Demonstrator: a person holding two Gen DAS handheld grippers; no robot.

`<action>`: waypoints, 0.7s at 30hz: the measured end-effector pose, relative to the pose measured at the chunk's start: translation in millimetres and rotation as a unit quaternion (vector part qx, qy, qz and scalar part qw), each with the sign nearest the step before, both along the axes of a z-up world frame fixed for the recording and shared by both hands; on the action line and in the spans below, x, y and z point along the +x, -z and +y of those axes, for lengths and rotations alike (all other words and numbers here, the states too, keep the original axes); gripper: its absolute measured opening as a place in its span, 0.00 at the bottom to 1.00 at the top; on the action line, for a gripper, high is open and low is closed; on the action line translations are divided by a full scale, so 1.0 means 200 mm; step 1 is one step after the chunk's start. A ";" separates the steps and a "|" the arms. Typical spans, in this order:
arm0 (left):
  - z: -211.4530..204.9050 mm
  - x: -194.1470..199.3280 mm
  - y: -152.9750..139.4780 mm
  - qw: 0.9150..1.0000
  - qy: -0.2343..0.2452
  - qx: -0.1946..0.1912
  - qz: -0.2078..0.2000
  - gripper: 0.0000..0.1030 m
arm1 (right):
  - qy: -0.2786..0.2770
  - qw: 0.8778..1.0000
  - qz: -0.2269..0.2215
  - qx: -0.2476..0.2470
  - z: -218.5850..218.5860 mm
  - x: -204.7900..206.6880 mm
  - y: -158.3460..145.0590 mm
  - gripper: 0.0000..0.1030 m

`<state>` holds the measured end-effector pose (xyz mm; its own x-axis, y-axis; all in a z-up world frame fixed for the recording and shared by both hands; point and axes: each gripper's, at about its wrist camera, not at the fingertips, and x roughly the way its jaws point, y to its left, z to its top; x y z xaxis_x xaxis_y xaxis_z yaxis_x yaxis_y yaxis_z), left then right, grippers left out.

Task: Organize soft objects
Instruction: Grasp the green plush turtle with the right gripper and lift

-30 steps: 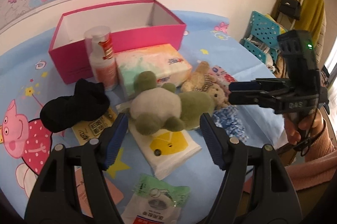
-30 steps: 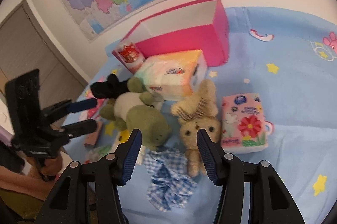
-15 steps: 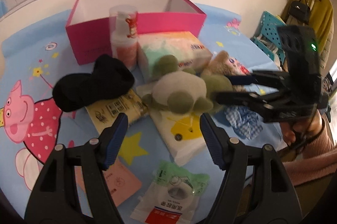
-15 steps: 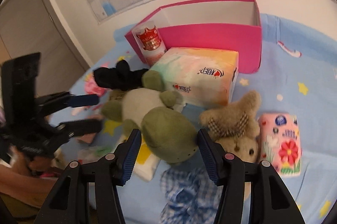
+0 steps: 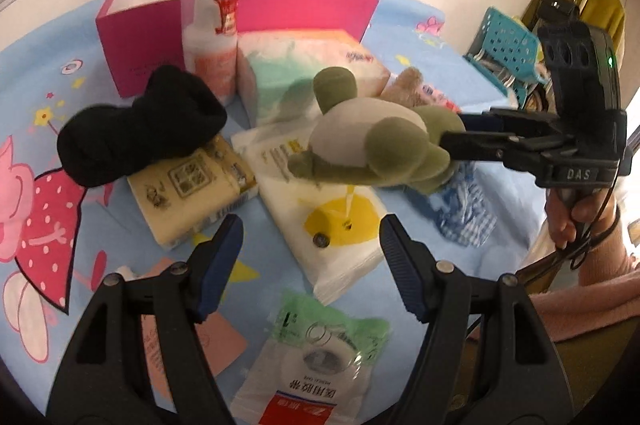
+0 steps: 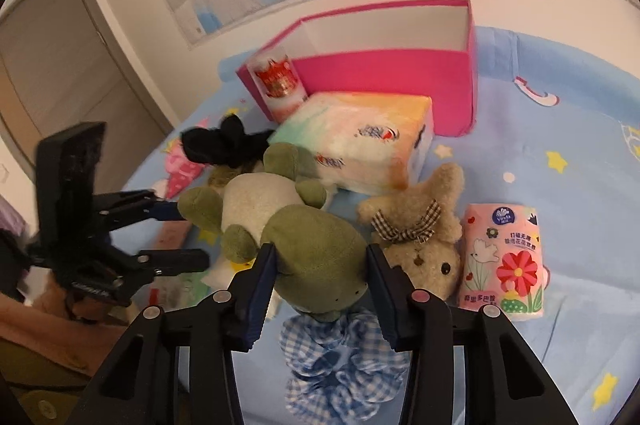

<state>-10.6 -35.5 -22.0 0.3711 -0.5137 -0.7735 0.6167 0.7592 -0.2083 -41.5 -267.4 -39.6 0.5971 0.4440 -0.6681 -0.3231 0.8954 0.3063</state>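
Observation:
A green and cream frog plush (image 6: 288, 225) hangs in my right gripper (image 6: 320, 265), whose fingers clamp its green head; in the left wrist view the plush (image 5: 368, 141) is lifted off the table. My left gripper (image 5: 312, 261) is open and empty, above a white tissue pack (image 5: 320, 221). A black sock bundle (image 5: 140, 125), a tan bunny plush (image 6: 420, 233) and a blue checked scrunchie (image 6: 344, 361) lie on the blue cloth. An open pink box (image 6: 384, 65) stands at the back.
A pastel tissue box (image 6: 360, 141) and a clear bottle (image 5: 210, 37) stand before the pink box. A floral tissue pack (image 6: 504, 261), a yellow pack (image 5: 192, 193), a green-white sachet (image 5: 316, 357) and a pink card (image 5: 192, 345) lie around. Blue baskets (image 5: 508, 49) stand right.
My right gripper has closed on the frog's head and raised it off the white pack. My left gripper has drawn back a little and stays open.

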 end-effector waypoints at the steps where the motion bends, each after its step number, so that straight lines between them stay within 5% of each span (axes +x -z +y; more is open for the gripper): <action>1: -0.01 0.00 -0.02 1.000 0.001 -0.003 -0.004 0.70 | -0.002 1.000 -0.001 0.004 0.00 0.00 -0.01 0.44; 8: -0.10 0.00 -0.23 0.997 0.034 -0.036 -0.057 0.69 | -0.011 0.999 -0.041 -0.010 0.08 0.01 -0.14 0.44; 21: -0.05 0.23 -0.74 0.983 0.009 -0.016 -0.181 0.69 | -0.035 0.985 -0.163 -0.035 0.18 0.21 -0.64 0.44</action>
